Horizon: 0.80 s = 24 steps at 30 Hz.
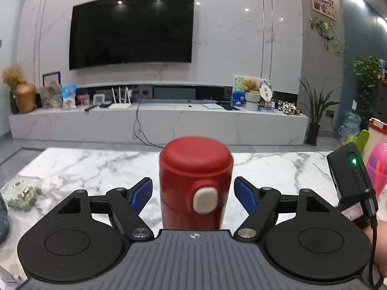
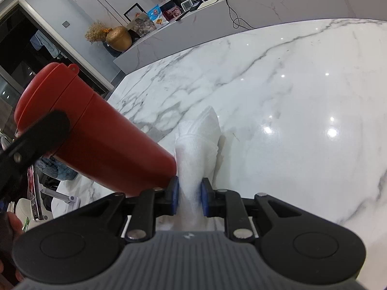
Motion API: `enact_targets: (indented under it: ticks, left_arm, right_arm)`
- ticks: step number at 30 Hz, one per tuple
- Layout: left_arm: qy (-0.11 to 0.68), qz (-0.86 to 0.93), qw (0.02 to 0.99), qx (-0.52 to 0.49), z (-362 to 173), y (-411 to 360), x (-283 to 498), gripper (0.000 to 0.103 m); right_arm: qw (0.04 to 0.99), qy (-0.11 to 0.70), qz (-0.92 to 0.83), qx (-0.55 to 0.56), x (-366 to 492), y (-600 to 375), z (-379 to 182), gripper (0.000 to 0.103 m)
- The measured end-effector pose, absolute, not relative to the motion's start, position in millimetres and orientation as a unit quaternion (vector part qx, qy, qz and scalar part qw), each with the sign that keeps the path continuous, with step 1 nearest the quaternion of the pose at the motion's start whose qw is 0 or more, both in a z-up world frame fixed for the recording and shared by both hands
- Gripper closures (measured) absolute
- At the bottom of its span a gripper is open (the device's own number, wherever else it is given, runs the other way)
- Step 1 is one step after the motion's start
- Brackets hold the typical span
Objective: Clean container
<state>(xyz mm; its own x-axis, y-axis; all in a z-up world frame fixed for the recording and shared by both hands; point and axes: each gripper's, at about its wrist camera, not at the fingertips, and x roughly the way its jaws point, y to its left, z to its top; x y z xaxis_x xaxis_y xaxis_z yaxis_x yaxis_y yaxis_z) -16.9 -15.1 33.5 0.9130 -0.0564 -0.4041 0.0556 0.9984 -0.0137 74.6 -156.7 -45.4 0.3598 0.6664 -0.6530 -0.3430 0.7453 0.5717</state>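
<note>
Left wrist view first: one red flask stands upright between the two blue-padded fingers of the left gripper; its jaws are spread wide, with a clear gap on each side of the flask; the body is a smooth matte cylinder, the lid domed, with one oval white button on the front; its top edge looks slightly blurred; behind it runs the white marble table, glossy with grey veins; at the table's left edge lies one clear bag of greenish bits; further back, one dark flat television hangs on a pale stone wall above a long low cabinet; one brown teddy bear sits on that cabinet; at the right edge a black box with one green light shows.

Right wrist view now: the right gripper has its jaws pressed in on one white cloth, a soft crumpled wad that sticks out forward past the blue pads over the table; the flask appears here leaning across the left of the view because of the camera's tilt, lid toward the upper left, its lower end right beside the cloth and the left pad; whether cloth and flask touch, I cannot tell; one black finger of the other gripper crosses the flask near the lid; one round gold vase sits on the cabinet behind.
</note>
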Motion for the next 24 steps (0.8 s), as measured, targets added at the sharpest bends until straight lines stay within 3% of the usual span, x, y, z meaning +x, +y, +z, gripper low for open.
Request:
enact_targets:
  ticks: [4,7,18,24]
  left_arm:
    - [0.206,-0.051,0.977,0.004,36.5,-10.7,-14.6,0.031]
    - [0.208,-0.076,0.975,0.009,38.4,-5.3,-12.0,0.041]
    - [0.214,-0.167,0.962,0.029,45.4,14.5,-2.5,0.041]
    - [0.21,-0.204,0.955,0.046,47.0,5.6,3.7,0.041]
  right_arm:
    - [0.809,0.468,0.311,0.174,76.2,-153.9,-45.1,0.082]
    - [0.81,0.463,0.313,0.177,75.8,-156.6,-42.6,0.082]
    - [0.825,0.359,0.361,0.243,78.8,-191.3,5.8,0.082]
    - [0.819,0.342,0.382,0.259,71.1,-205.5,18.0,0.082]
